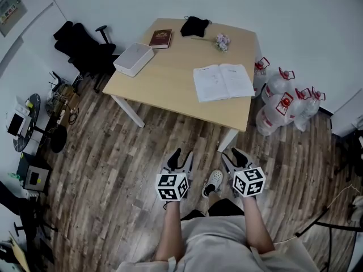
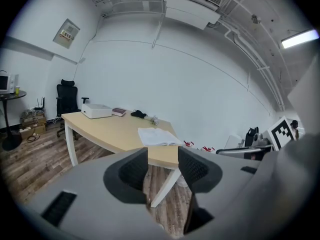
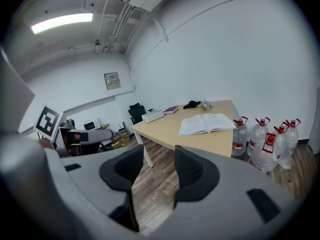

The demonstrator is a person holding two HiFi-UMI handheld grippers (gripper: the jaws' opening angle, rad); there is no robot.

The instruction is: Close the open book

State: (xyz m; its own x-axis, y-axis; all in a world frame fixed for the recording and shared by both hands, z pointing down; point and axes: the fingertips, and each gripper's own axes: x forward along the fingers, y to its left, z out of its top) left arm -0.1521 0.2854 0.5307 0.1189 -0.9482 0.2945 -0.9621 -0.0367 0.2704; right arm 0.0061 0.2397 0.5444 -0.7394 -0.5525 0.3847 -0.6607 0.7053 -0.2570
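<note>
I see the open book (image 1: 223, 81) lying flat, pages up, right of centre on the counter (image 1: 170, 86). My left gripper (image 1: 181, 156) and right gripper (image 1: 235, 154) hang at lower centre over the wooden floor (image 1: 113, 152), jaws spread and empty. A closed white box (image 1: 134, 59) sits at the counter's left. Clear jugs (image 1: 281, 98) stand on the floor at right.

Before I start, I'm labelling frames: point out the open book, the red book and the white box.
open book (image 1: 223, 82): head view, on its centre fold.
red book (image 1: 161, 38): head view, middle of its cover.
white box (image 1: 134, 59): head view, middle of its top face.
</note>
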